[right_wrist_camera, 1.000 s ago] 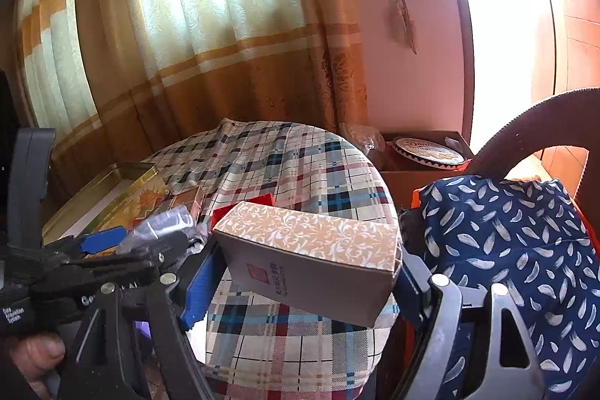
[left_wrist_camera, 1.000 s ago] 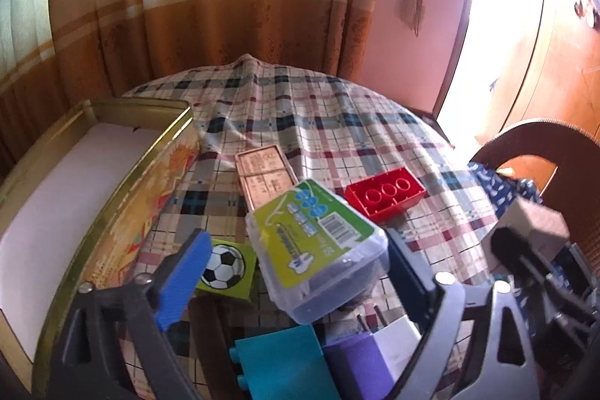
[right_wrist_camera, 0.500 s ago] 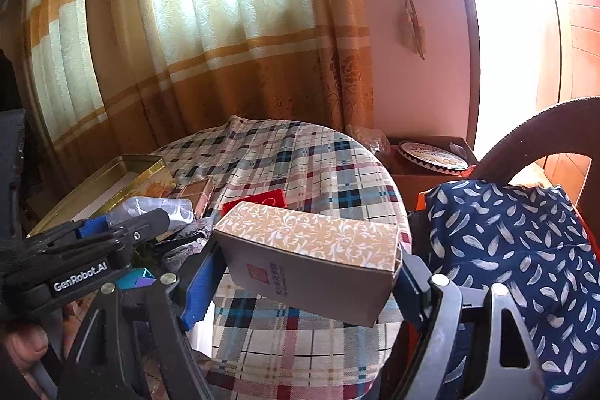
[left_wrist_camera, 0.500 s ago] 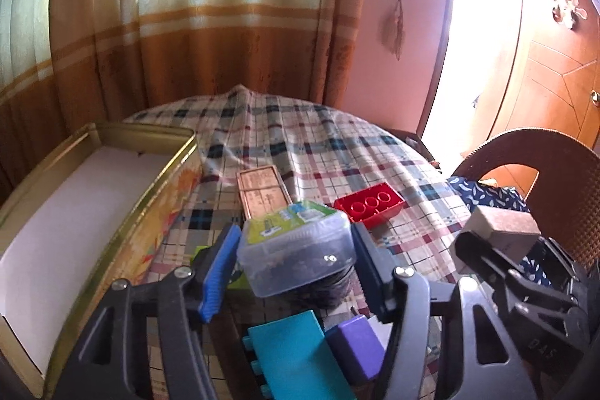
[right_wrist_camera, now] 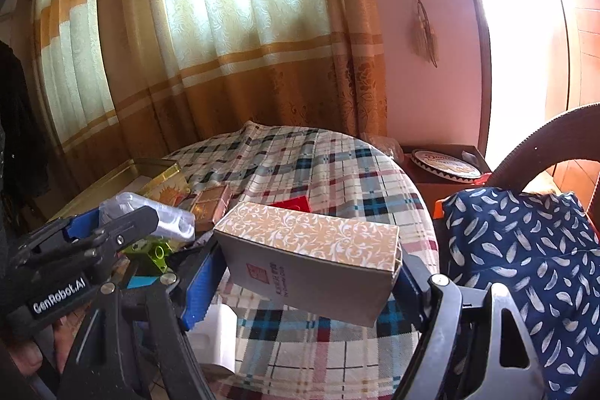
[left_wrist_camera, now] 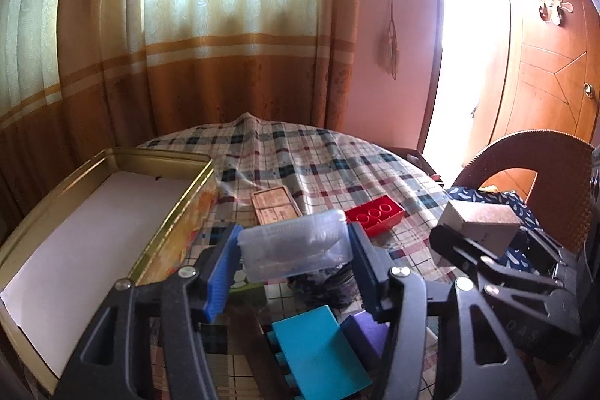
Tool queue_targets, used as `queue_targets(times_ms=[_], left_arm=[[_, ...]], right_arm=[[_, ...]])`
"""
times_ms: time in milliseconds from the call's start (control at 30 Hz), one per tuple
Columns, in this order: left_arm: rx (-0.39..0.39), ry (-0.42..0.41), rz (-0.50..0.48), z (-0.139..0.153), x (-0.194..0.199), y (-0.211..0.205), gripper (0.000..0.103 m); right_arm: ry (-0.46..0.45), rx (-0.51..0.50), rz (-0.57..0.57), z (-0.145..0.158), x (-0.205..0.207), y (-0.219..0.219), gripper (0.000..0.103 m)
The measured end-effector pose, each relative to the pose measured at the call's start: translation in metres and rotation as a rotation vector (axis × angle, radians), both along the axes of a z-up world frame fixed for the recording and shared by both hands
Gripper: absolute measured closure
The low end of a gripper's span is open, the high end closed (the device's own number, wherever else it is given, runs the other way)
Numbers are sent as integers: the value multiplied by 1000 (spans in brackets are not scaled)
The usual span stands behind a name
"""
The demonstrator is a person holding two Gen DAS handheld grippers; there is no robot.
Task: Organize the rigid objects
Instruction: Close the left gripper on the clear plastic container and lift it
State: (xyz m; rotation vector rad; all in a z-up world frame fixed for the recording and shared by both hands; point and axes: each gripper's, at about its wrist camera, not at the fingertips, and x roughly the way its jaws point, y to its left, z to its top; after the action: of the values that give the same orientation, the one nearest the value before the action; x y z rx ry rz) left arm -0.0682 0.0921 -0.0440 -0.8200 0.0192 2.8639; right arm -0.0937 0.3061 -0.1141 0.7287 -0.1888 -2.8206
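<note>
Curtains hang behind my plaid-clothed surface [left_wrist_camera: 318, 152], where a gold tin [left_wrist_camera: 112, 212] sits open at the left. My left tongs [left_wrist_camera: 294, 250], jaws just closing, clamp a clear case [left_wrist_camera: 296, 250] lifted above the blocks. My right tongs [right_wrist_camera: 311, 272] grip a patterned box [right_wrist_camera: 311, 250] over the near edge.

Home, living or dining room. Evidence: round table under plaid tablecloth [left_wrist_camera: 318, 152]; floor-length orange-and-cream curtains [left_wrist_camera: 210, 25] over bright window; pink wall with tassel ornament [left_wrist_camera: 390, 51] hung on hook; panelled wooden door [left_wrist_camera: 543, 92]; wicker chair [left_wrist_camera: 532, 167] with feather-print cushion [right_wrist_camera: 525, 250] at table's right edge.
</note>
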Motion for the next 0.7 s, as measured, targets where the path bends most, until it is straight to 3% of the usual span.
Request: queue_targets(times_ms=[700], left_arm=[[23,44,43,2,15,-29,48]], right_arm=[[21,-2,48,10,-3,-24,22]])
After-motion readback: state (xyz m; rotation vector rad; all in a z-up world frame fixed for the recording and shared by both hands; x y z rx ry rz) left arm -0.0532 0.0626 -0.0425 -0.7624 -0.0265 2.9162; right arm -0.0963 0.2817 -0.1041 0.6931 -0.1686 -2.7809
